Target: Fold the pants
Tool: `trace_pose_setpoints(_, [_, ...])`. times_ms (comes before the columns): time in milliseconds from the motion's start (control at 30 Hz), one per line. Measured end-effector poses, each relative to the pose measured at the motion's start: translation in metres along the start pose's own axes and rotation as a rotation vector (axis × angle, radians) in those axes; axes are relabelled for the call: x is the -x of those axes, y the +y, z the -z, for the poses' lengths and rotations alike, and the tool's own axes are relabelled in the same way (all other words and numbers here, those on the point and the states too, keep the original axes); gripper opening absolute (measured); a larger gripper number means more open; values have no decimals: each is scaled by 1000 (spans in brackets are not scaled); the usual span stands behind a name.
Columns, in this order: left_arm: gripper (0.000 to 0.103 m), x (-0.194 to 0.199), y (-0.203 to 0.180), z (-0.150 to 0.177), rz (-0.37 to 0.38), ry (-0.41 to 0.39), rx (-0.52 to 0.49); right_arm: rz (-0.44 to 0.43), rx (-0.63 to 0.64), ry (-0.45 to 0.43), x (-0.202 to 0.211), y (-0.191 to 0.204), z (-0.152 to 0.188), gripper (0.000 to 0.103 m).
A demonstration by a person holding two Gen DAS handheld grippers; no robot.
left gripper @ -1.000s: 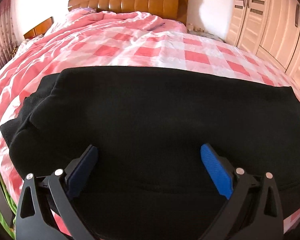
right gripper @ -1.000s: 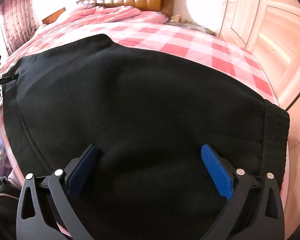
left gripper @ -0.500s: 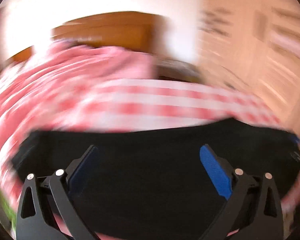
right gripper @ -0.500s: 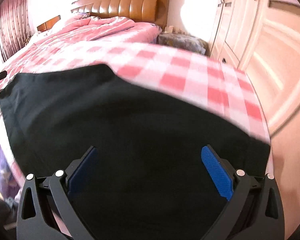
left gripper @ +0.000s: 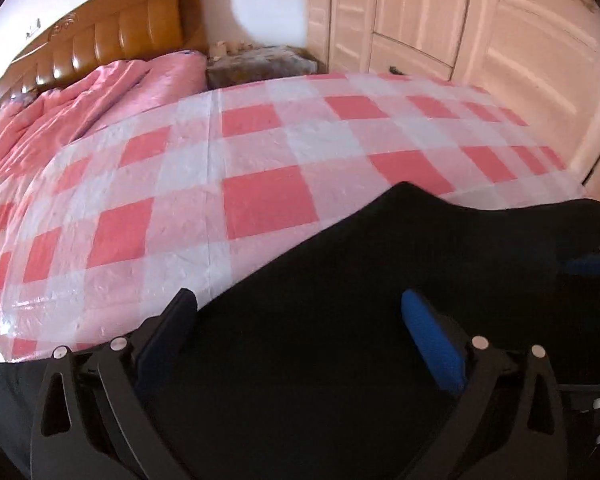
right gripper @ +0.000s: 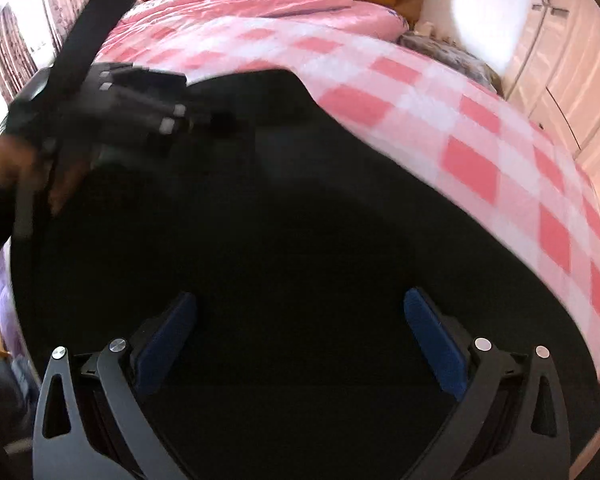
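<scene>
The black pants [left gripper: 380, 280] lie folded on the pink checked bedspread [left gripper: 260, 152] near the bed's front edge; they also fill the right wrist view [right gripper: 300, 220]. My left gripper [left gripper: 300, 320] is open and empty, low over the pants' left part. My right gripper [right gripper: 300, 320] is open and empty over the middle of the pants. The left gripper shows blurred in the right wrist view [right gripper: 140, 108], held by a hand at the pants' far left. The right gripper's blue pad shows at the right edge of the left wrist view [left gripper: 592, 266].
A brown padded headboard [left gripper: 112, 40] and a bunched pink quilt [left gripper: 80, 104] are at the bed's far end. Cream wardrobe doors [left gripper: 460, 28] stand along the right. A nightstand [left gripper: 260, 60] sits between bed and wardrobe. Curtains [right gripper: 16, 40] hang at the left.
My left gripper has swung to the right and now looks across the bed toward the wardrobe. My right gripper has turned left, bringing the left gripper into its view. Both stay open.
</scene>
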State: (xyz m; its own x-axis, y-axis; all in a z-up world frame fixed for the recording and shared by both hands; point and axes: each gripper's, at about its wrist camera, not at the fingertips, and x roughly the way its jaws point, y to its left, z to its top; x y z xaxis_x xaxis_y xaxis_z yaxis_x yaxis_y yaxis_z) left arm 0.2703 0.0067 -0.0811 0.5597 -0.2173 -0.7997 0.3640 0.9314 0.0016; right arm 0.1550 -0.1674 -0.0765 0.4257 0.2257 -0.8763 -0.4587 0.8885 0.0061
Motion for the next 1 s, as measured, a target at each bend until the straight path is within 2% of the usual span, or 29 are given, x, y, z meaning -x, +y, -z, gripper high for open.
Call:
trace_pose_setpoints(67, [102, 0, -1, -1, -5, -1, -3, 0, -9, 6, 9, -5, 13, 99])
trace_pose_setpoints(133, [102, -1, -2, -1, -11, -4, -5, 59, -38, 32, 21, 0, 13, 99])
trace_pose_setpoints(167, [102, -1, -3, -2, -18, -6, -8, 78, -49, -10, 29, 5, 10, 99])
trace_pose_setpoints(233, [102, -2, -6, -2, -37, -13, -19, 10, -94, -102, 39, 12, 3, 99])
trace_pose_setpoints(267, [102, -1, -8, -2, -50, -17, -27, 8, -97, -110, 36, 16, -2, 99])
trace_pose_setpoints(333, [102, -1, -9, -2, -60, -21, -34, 58, -53, -99, 24, 32, -17, 99])
trace_pose_setpoints(367, [102, -1, -9, -2, -60, -21, -35, 47, -17, -91, 15, 44, -26, 99])
trace_pose_setpoints(433, [102, -2, -8, -2, -55, -19, -30, -30, 20, -68, 0, 60, -39, 99])
trace_pose_setpoints(533, [102, -3, -7, -2, -52, -18, -27, -28, 106, 5, -19, 77, -37, 99])
trace_pose_setpoints(567, [102, -2, -7, -2, -50, -18, -26, -37, 99, -12, -17, 79, -37, 99])
trace_pose_setpoints(633, [102, -3, -6, -3, -46, -17, -22, -37, 117, 3, -10, 76, -25, 99])
trace_pose_setpoints(800, [102, -4, -5, -3, -37, -15, -16, -28, 109, 31, 26, 56, 33, 99])
trace_pose_setpoints(867, [102, -5, -5, -3, -39, -15, -17, 33, 64, 18, 47, 43, 51, 99])
trace_pose_setpoints(933, [102, -4, -5, -3, -41, -16, -18, 66, -53, -19, 63, 13, 77, 99])
trace_pose_setpoints(967, [102, -4, -5, -3, -43, -17, -19, 83, -86, 0, 62, 1, 89, 98])
trace_pose_setpoints(1000, [102, -4, -5, -3, -43, -17, -20, 22, -130, -30, 66, -12, 104, 99])
